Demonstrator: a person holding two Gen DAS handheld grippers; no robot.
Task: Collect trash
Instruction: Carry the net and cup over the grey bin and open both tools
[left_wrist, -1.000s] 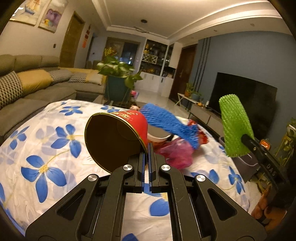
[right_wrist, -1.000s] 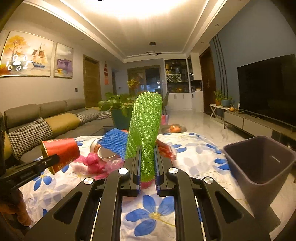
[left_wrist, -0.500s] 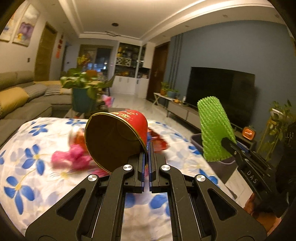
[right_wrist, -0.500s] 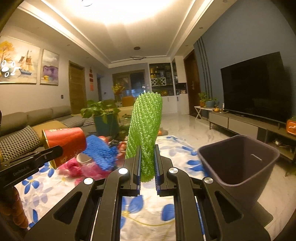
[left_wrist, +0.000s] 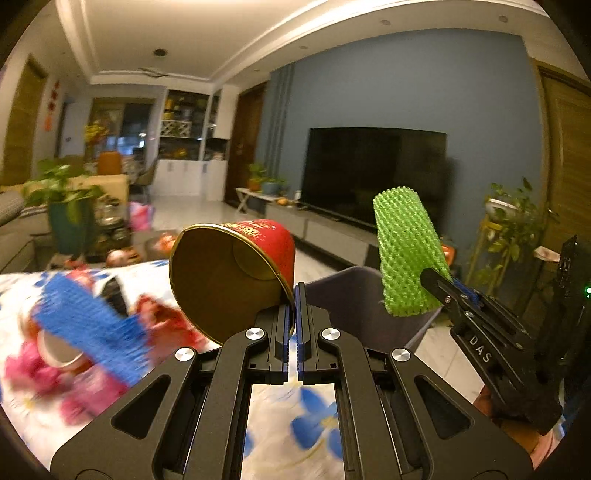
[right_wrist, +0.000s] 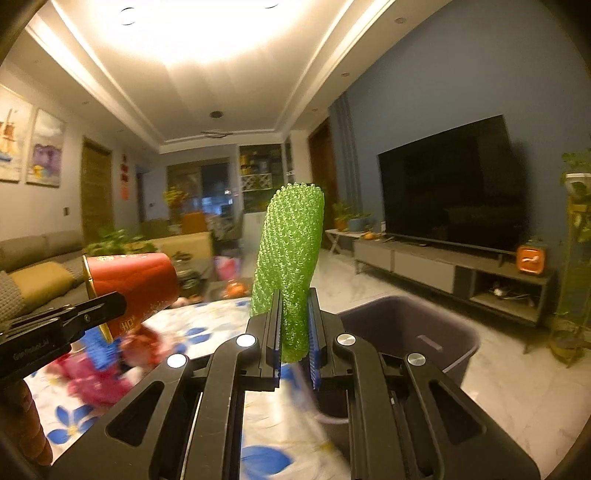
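My left gripper (left_wrist: 296, 295) is shut on the rim of a red paper cup (left_wrist: 236, 273) with a gold inside, lying on its side in the air. The cup (right_wrist: 129, 288) also shows at the left of the right wrist view. My right gripper (right_wrist: 293, 317) is shut on a green foam net sleeve (right_wrist: 291, 254), held upright; the sleeve (left_wrist: 406, 254) shows right of the cup in the left wrist view. A dark grey trash bin (right_wrist: 402, 328) stands open on the floor just beyond both grippers, its rim (left_wrist: 347, 291) behind the cup.
On the flowered tablecloth (left_wrist: 288, 421) to the left lie a blue foam net (left_wrist: 92, 325), pink wrappers (left_wrist: 85, 387) and other litter, blurred. A TV (right_wrist: 450, 184) on a low console, potted plants (left_wrist: 513, 229) and a sofa (right_wrist: 40, 258) ring the room.
Both grippers have swung right from over the table toward the bin, each keeping its load. The litter pile has slid to the left of the views and the bin has come near.
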